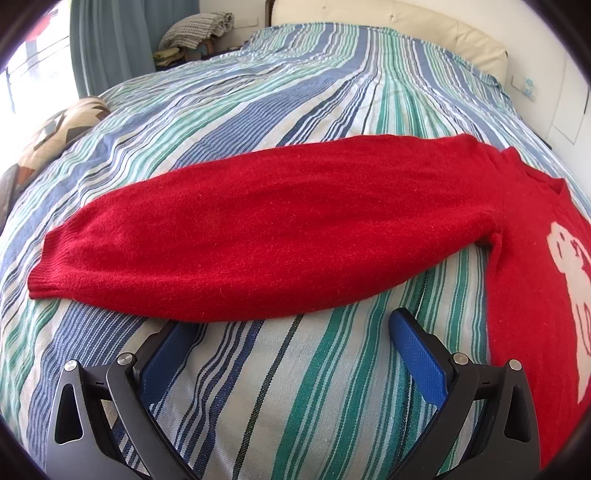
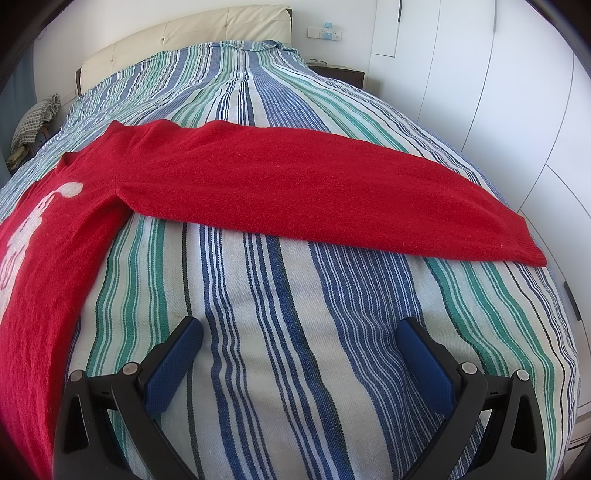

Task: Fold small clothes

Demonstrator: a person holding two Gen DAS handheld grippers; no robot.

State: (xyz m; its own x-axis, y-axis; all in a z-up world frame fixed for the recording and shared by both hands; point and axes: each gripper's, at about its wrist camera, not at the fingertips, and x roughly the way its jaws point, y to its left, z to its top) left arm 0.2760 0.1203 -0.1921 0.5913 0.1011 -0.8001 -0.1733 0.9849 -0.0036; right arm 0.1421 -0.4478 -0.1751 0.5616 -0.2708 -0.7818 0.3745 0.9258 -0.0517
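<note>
A red knitted sweater (image 1: 280,225) with a white figure on its chest lies flat on the striped bedspread (image 1: 280,387). In the left wrist view one sleeve stretches out to the left, its cuff (image 1: 44,273) at the far left. My left gripper (image 1: 291,325) is open just in front of that sleeve's near edge, its left blue pad tip tucked under the hem. In the right wrist view the other sleeve (image 2: 314,195) runs out to the right, ending in a cuff (image 2: 524,251). My right gripper (image 2: 303,328) is open over bare bedspread, short of the sleeve.
A cream headboard (image 2: 192,33) closes the far end of the bed. A patterned cushion (image 1: 62,129) lies at the bed's left edge, with a chair of folded cloths (image 1: 195,33) and a curtain behind. White wardrobe doors (image 2: 517,92) and a nightstand (image 2: 340,74) flank the right side.
</note>
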